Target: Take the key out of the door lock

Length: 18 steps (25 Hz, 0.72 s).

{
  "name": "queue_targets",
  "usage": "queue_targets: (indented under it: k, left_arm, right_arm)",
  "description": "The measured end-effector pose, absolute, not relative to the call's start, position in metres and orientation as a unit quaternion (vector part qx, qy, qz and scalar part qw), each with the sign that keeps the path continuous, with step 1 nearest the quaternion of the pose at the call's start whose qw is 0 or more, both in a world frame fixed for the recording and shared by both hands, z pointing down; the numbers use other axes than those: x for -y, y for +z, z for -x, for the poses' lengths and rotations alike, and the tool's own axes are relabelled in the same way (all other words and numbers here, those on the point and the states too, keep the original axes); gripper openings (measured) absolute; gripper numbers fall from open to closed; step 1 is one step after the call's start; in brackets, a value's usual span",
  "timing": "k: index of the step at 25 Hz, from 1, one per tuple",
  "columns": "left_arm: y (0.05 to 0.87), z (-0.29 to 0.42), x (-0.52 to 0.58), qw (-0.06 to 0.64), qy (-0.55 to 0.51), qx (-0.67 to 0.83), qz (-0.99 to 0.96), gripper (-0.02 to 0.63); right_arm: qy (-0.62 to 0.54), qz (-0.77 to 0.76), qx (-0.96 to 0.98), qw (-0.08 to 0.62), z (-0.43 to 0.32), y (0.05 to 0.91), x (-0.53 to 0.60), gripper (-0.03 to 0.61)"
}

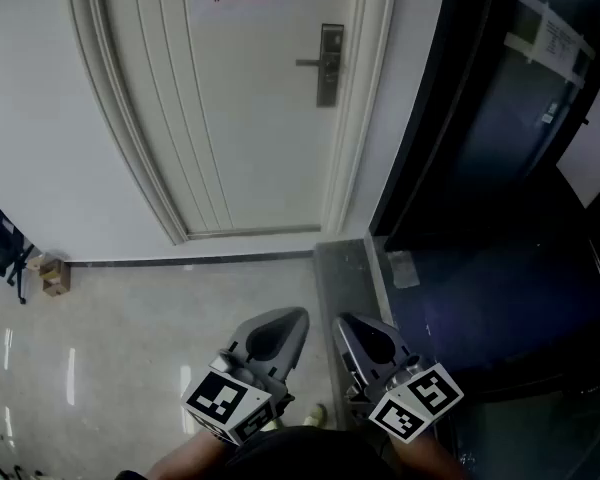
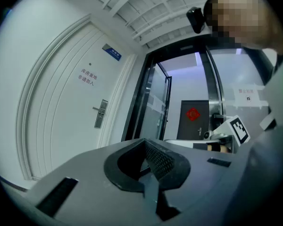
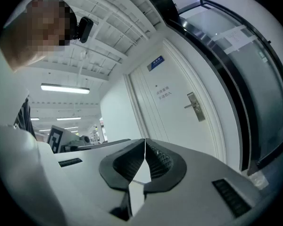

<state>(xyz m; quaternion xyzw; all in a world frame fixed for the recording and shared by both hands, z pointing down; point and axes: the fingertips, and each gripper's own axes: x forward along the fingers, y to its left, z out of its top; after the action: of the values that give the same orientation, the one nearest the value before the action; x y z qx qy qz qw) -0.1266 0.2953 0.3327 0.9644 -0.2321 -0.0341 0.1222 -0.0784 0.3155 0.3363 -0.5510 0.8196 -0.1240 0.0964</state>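
Head view: L tool (image 1: 292,318) and R tool (image 1: 346,324) low, side by side, jaws of each closed tip-to-tip, nothing held. Well beyond: white door (image 1: 250,118), lock plate (image 1: 329,80) w/ lever handle (image 1: 309,63); key too small to discern.

Both tools are smooth grey moulded shells tapering to a point around a dark hollow, the left gripper (image 1: 283,320) at about 7 o'clock in the head view and the right gripper (image 1: 356,326) at about 5 o'clock. Black ribbed pads (image 2: 159,160) line the jaws, narrow dark slots are cut in the shells, and each rear end carries a white cube with black square markers, the left cube (image 1: 227,406) and the right cube (image 1: 415,400). The person wears dark clothing (image 1: 280,460) at 6 o'clock.
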Motion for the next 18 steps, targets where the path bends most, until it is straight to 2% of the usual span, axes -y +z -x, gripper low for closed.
queue_targets:
  k: [18]
  left_arm:
    - [0.341,0.08,-0.291,0.112,-0.033,0.26,-0.959,0.003]
  right_arm:
    - [-0.128,0.539,-0.826,0.102,0.023,0.341,-0.32,0.014]
